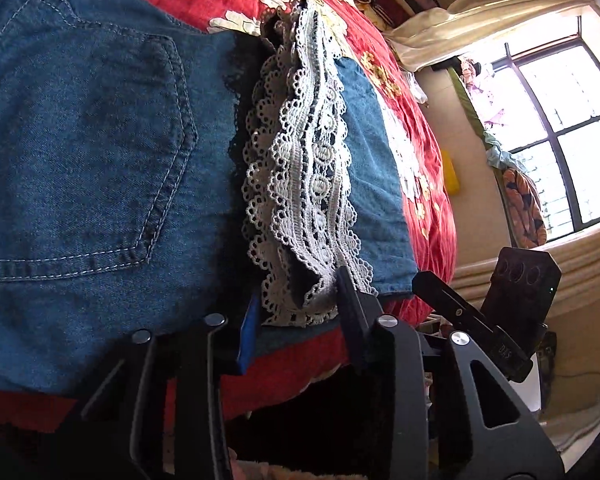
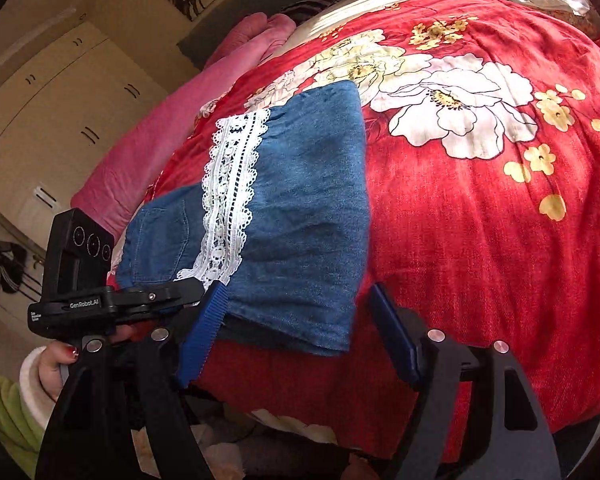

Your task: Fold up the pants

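Blue denim pants (image 1: 100,152) with a back pocket and white lace trim (image 1: 300,184) lie on a red floral bedspread (image 1: 292,4). My left gripper (image 1: 300,316) has its fingers at the near end of the lace hem; the jaws stand a little apart with the bunched lace between them. In the right wrist view the pants (image 2: 300,216) lie folded over, the lace strip (image 2: 232,192) running across them. My right gripper (image 2: 296,332) is open, its blue pads (image 2: 202,336) either side of the near denim edge, not gripping it.
The bedspread (image 2: 480,208) covers the bed. A pink blanket (image 2: 152,136) lies along its far left side. Wardrobes (image 2: 60,92) stand behind. A window (image 1: 564,128) and curtain are to the right. The other gripper's camera block (image 1: 520,284) is close by.
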{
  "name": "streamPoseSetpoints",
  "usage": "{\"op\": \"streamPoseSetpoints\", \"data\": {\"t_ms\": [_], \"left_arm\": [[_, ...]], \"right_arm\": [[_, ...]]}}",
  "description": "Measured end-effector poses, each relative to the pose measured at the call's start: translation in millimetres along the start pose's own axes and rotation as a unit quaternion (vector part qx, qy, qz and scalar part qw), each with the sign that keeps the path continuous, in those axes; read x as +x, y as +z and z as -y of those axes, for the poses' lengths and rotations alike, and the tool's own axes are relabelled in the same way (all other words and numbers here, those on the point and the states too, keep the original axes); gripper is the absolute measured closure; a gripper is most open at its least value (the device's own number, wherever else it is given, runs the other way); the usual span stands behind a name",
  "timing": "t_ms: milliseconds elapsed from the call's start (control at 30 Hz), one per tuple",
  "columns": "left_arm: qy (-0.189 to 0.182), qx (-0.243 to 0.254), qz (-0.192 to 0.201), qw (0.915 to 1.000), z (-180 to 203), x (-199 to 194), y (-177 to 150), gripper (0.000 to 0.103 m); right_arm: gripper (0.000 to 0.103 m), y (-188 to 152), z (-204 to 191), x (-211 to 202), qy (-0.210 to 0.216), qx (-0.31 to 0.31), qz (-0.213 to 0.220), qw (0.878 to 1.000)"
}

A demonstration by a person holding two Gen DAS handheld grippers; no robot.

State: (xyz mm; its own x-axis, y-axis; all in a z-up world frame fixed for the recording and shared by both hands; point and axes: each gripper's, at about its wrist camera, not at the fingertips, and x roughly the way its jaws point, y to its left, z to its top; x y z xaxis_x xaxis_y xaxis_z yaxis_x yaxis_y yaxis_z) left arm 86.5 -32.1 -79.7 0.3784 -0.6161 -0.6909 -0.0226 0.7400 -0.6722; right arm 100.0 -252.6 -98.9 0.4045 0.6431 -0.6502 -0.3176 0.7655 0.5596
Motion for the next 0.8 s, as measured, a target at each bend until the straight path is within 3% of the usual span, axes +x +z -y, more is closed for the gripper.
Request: {"op": "streamPoseSetpoints", "data": {"t_ms": [33,100,500,800], "left_arm": [[-0.004,-0.002,0.000,1.0000,-0.1,-1.2,-0.2,0.082],[-0.003,0.000,0.006,1.0000,2.1,-6.4,-1.5,0.088],[0.054,0.061,0.011,0.9966,11.0,-3.3,-18.6,0.086],[0.068,0.094,0.014,0.9931,18.4,-1.6,-21.3,0.082]], "right_arm": [[0.049,-0.7,-1.0,2.2,0.001,-0.004,-0.006,1.000],[0.055,-2.4,-3.4,5.3,-0.009,-0.015,-0.016,1.000],[0.054,-11.1,-4.3,2.9,-0.046,-0.044,-0.023,0.998],[0.052,2.9,-19.7,-31.5,-0.048,-0.072,0.040,0.995]]}}
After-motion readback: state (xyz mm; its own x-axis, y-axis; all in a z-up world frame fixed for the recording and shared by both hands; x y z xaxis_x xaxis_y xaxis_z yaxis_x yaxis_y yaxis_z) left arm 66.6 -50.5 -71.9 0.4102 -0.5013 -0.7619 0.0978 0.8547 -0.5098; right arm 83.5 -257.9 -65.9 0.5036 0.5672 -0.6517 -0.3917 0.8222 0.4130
